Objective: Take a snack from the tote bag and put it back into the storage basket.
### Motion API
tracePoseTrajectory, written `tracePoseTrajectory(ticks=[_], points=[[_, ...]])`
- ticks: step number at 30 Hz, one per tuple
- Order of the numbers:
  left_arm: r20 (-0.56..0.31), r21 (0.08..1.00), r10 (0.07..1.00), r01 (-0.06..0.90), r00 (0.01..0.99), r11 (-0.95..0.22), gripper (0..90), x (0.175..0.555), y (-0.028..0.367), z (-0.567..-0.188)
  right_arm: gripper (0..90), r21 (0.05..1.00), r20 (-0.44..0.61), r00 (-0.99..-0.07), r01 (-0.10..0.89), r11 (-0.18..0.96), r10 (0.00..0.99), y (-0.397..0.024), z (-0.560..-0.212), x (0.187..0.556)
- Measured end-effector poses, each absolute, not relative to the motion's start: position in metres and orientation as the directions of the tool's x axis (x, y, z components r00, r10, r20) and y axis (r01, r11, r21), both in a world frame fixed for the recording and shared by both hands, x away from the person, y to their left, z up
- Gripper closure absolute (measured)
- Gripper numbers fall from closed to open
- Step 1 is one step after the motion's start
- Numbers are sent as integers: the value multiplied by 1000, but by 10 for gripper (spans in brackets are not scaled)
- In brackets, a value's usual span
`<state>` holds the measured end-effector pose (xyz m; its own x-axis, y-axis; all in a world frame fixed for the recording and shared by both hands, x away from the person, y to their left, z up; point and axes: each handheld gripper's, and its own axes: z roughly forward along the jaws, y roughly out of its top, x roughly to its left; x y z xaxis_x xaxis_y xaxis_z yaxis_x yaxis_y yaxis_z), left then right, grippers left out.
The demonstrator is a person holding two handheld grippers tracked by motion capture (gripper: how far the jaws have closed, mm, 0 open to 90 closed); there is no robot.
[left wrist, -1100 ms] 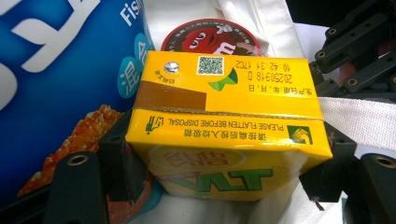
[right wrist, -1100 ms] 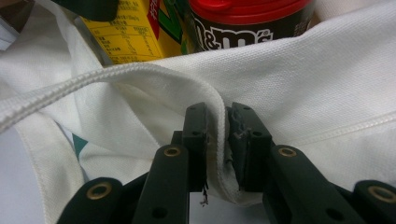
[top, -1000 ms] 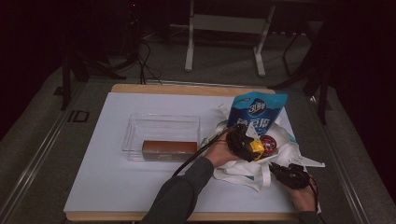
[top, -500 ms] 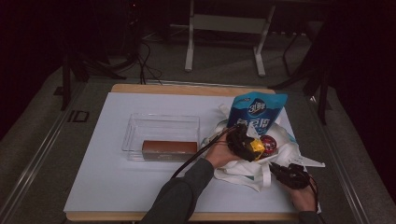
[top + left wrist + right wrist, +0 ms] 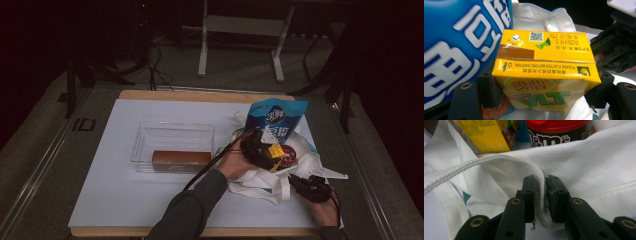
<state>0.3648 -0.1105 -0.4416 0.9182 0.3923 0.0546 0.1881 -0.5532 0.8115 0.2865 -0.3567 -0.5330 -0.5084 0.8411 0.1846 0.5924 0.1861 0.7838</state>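
Note:
My left gripper (image 5: pixel 261 148) is shut on a yellow drink carton (image 5: pixel 274 151), held over the mouth of a white tote bag (image 5: pixel 260 181). In the left gripper view the carton (image 5: pixel 544 57) sits clamped between both jaws, my left gripper (image 5: pixel 544 88) gripping its sides. A blue snack pouch (image 5: pixel 275 120) (image 5: pixel 456 50) stands upright in the bag just behind it. An M&M's tub with a red lid (image 5: pixel 289 155) (image 5: pixel 559 130) lies inside the bag. At the bag's near right corner, my right gripper (image 5: pixel 311 188) (image 5: pixel 541 195) is shut on the bag's fabric rim (image 5: pixel 599 165).
A clear plastic bin (image 5: pixel 172 131) stands left of the bag on the white table mat (image 5: pixel 125 200), with a brown box (image 5: pixel 181 159) inside it. The table's wooden front edge (image 5: pixel 125 232) is close to my forearms. Dark floor and a stand lie beyond.
The left gripper has risen slightly with the yellow carton. The right gripper has kept still on the bag rim.

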Motion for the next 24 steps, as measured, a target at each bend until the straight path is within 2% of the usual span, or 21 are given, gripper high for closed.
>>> tracePoseTrajectory(ticks=[24], points=[[49,829,389,180,920,-530,287,348,-94,-407,760,784,187,-508,593,184,841,-356,-533,286]])
